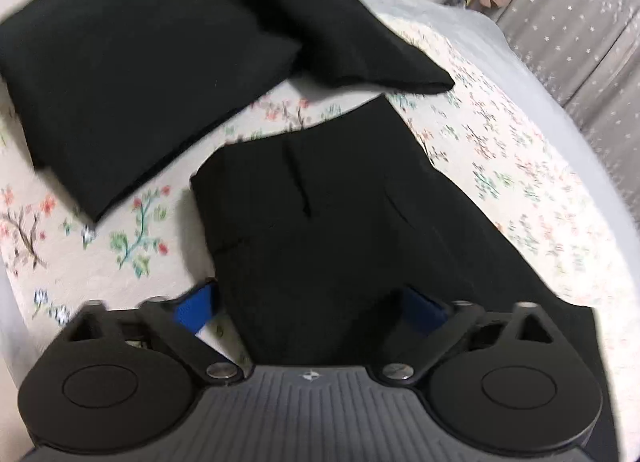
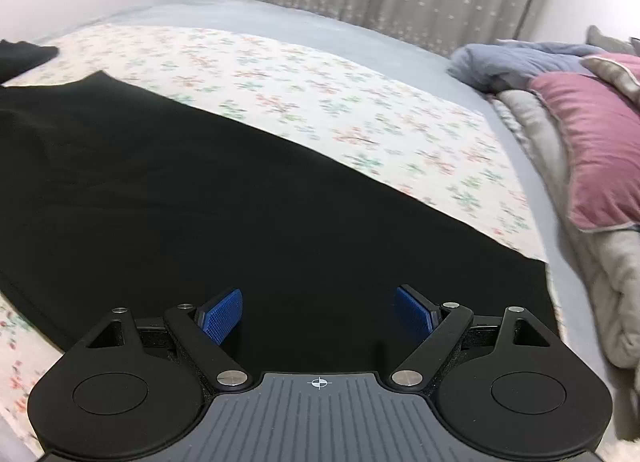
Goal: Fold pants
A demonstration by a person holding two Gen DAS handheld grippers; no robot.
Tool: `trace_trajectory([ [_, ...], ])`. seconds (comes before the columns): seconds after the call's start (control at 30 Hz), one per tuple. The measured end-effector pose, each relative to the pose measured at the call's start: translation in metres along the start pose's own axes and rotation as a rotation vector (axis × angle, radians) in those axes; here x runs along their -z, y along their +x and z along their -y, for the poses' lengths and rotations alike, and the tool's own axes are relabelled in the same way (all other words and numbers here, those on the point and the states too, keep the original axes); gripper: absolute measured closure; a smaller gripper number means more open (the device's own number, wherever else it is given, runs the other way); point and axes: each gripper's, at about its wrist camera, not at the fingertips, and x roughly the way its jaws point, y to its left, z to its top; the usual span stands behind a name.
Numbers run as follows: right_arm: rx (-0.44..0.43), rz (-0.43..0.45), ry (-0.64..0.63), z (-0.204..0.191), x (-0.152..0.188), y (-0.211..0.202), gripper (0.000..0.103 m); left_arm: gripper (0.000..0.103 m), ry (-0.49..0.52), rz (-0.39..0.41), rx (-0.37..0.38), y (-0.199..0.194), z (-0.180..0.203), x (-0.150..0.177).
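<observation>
black pants (image 1: 320,229) lie flat on the floral sheet (image 1: 500,165), near two folded black garments (image 1: 120,73). the left gripper (image 1: 312,310) and right gripper (image 2: 318,316) hover over them, jaws wide apart, holding nothing.

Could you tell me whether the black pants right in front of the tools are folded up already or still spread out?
Spread out. The pants lie flat in one long stretch across the floral sheet, waistband exposed, unlike the folded black pile beside them.

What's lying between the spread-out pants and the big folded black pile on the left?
In the left wrist view, only bare floral sheet separates the spread pants from the folded black pile.
</observation>
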Motion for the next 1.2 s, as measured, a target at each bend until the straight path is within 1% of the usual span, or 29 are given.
trace_trajectory([
  [0.03, -0.016, -0.003, 0.004, -0.002, 0.0, 0.001, 0.019, 0.012, 0.021, 0.02, -0.028, 0.001, 0.005, 0.001],
  [0.07, -0.029, -0.007, 0.009, -0.004, 0.0, 0.003, 0.019, 0.028, 0.045, 0.04, -0.062, 0.002, 0.008, 0.001],
  [0.1, -0.045, -0.014, 0.016, -0.005, 0.001, 0.004, 0.019, 0.046, 0.064, 0.065, -0.097, 0.0, 0.01, 0.002],
  [0.13, -0.058, -0.022, 0.022, -0.007, 0.002, 0.004, 0.019, 0.054, 0.068, 0.09, -0.108, -0.003, 0.01, 0.003],
  [0.17, -0.062, -0.032, 0.022, -0.007, 0.004, 0.006, 0.019, 0.074, 0.063, 0.113, -0.105, -0.008, 0.009, 0.003],
  [0.2, -0.06, -0.042, 0.018, -0.007, 0.006, 0.009, 0.022, 0.08, 0.063, 0.135, -0.098, -0.015, 0.009, 0.002],
  [0.27, -0.073, -0.051, 0.027, -0.003, 0.009, 0.012, 0.024, 0.081, 0.057, 0.184, -0.092, -0.031, 0.008, -0.001],
  [0.37, -0.073, -0.052, 0.057, 0.005, 0.011, 0.01, 0.024, 0.082, 0.056, 0.228, -0.085, -0.043, 0.006, -0.004],
  [0.4, -0.067, -0.053, 0.062, 0.007, 0.012, 0.01, 0.024, 0.082, 0.067, 0.224, -0.093, -0.04, 0.007, -0.004],
  [0.47, -0.069, -0.059, 0.074, 0.011, 0.014, 0.011, 0.024, 0.082, 0.096, 0.18, -0.122, -0.027, 0.01, 0.0],
  [0.53, -0.076, -0.065, 0.087, 0.012, 0.015, 0.013, 0.024, 0.077, 0.147, 0.131, -0.149, -0.012, 0.013, 0.002],
  [0.57, -0.079, -0.068, 0.091, 0.012, 0.015, 0.013, 0.024, 0.071, 0.157, 0.124, -0.156, -0.008, 0.013, 0.001],
  [0.6, -0.078, -0.069, 0.093, 0.012, 0.015, 0.012, 0.024, 0.064, 0.151, 0.118, -0.147, -0.008, 0.011, 0.0],
  [0.63, -0.077, -0.071, 0.094, 0.012, 0.015, 0.012, 0.024, 0.06, 0.121, 0.105, -0.128, -0.009, 0.007, -0.004],
  [0.67, -0.075, -0.072, 0.093, 0.011, 0.015, 0.012, 0.024, 0.051, 0.082, 0.09, -0.103, -0.011, 0.001, -0.008],
  [0.7, -0.073, -0.072, 0.093, 0.011, 0.015, 0.011, 0.024, 0.049, 0.037, 0.079, -0.076, -0.013, -0.003, -0.012],
  [0.77, -0.069, -0.066, 0.093, 0.012, 0.014, 0.009, 0.024, 0.049, -0.038, 0.083, -0.064, -0.02, -0.012, -0.02],
  [0.8, -0.067, -0.06, 0.093, 0.013, 0.013, 0.008, 0.024, 0.046, -0.059, 0.101, -0.063, -0.025, -0.014, -0.022],
  [0.83, -0.068, -0.049, 0.096, 0.014, 0.012, 0.007, 0.024, 0.044, -0.068, 0.139, -0.063, -0.033, -0.016, -0.024],
  [0.87, -0.076, -0.032, 0.104, 0.014, 0.01, 0.003, 0.024, 0.037, -0.063, 0.186, -0.072, -0.041, -0.014, -0.024],
  [0.9, -0.091, -0.014, 0.118, 0.016, 0.009, 0.0, 0.024, 0.032, -0.045, 0.236, -0.085, -0.048, -0.011, -0.024],
  [0.97, -0.13, 0.022, 0.152, 0.018, 0.005, -0.007, 0.023, 0.028, 0.019, 0.325, -0.103, -0.063, 0.001, -0.022],
  [1.03, -0.164, 0.047, 0.174, 0.017, 0.001, -0.01, 0.023, 0.023, 0.085, 0.377, -0.09, -0.072, 0.016, -0.014],
  [1.1, -0.198, 0.057, 0.184, 0.014, -0.002, -0.011, 0.022, 0.016, 0.174, 0.371, -0.045, -0.072, 0.035, -0.003],
  [1.2, -0.243, 0.04, 0.18, 0.002, -0.005, -0.004, 0.021, 0.015, 0.334, 0.335, 0.014, -0.068, 0.075, 0.025],
])
